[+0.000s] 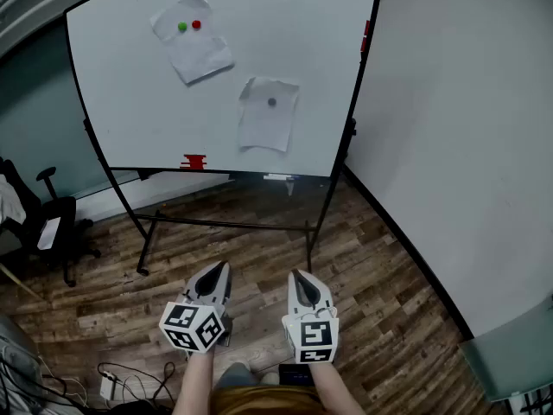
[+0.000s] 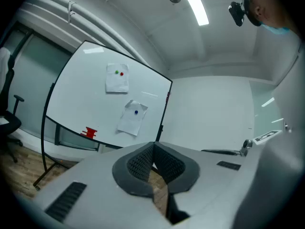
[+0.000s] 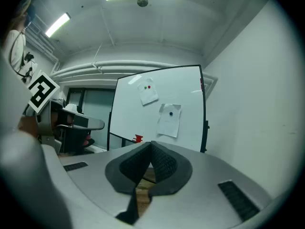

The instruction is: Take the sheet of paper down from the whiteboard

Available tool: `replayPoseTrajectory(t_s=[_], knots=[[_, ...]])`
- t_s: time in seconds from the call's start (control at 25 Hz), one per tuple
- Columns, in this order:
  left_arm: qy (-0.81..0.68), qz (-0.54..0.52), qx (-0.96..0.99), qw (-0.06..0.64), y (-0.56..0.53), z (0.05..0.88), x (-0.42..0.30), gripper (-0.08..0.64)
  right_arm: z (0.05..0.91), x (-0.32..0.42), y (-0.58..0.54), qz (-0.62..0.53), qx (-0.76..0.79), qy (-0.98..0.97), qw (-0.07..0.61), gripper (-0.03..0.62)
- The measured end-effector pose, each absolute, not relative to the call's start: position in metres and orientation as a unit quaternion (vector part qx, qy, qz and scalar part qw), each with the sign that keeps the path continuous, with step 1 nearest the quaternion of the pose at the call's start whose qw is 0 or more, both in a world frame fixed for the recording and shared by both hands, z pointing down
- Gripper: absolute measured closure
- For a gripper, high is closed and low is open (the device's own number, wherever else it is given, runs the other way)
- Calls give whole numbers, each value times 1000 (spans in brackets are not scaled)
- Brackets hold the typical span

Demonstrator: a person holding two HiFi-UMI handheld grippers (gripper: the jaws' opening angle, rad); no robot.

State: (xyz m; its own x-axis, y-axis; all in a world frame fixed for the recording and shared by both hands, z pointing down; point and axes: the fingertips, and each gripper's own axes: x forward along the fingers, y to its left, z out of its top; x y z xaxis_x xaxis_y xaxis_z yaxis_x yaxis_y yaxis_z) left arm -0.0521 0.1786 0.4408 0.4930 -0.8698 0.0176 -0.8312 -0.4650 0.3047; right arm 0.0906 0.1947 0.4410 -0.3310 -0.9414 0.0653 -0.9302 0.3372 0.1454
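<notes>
A whiteboard (image 1: 121, 85) on a wheeled stand carries two crumpled sheets of paper. The upper sheet (image 1: 191, 37) is held by a green and a red magnet. The lower sheet (image 1: 269, 114) is held by one dark magnet (image 1: 271, 102). Both sheets also show in the left gripper view, the upper sheet (image 2: 116, 78) above the lower sheet (image 2: 132, 118), and in the right gripper view, the upper sheet (image 3: 148, 92) above the lower sheet (image 3: 169, 119). My left gripper (image 1: 214, 277) and right gripper (image 1: 301, 282) are side by side, well short of the board, both shut and empty.
A red eraser (image 1: 193, 162) sits on the board's tray. A white wall (image 1: 449, 145) runs along the right. A black office chair (image 1: 47, 219) stands at the left, and cables (image 1: 130, 379) lie on the wood floor at the lower left.
</notes>
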Motion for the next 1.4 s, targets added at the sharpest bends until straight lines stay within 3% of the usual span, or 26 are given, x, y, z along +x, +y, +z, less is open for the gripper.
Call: replayPoseTrajectory(t_s=[0.48, 0.52, 0.6, 0.64, 0.72, 0.8, 1.4], knots=[[-498, -79, 854, 126, 185, 432, -52, 535, 434, 97, 201, -42, 582, -811, 42, 580], [-498, -79, 855, 123, 185, 430, -52, 532, 431, 99, 202, -45, 584, -810, 36, 569], [-497, -80, 856, 119, 184, 427, -50, 512, 428, 99, 203, -46, 581, -812, 31, 472], [-498, -82, 855, 118, 184, 425, -50, 470, 427, 99, 203, -45, 579, -813, 31, 461], [-504, -83, 852, 114, 182, 422, -49, 400, 426, 101, 202, -43, 578, -814, 29, 457], [-509, -77, 851, 109, 180, 420, -48, 388, 425, 104, 200, -42, 580, -813, 27, 456], [-534, -72, 835, 113, 100, 440, -62, 396, 435, 97, 109, -52, 568, -820, 43, 460]])
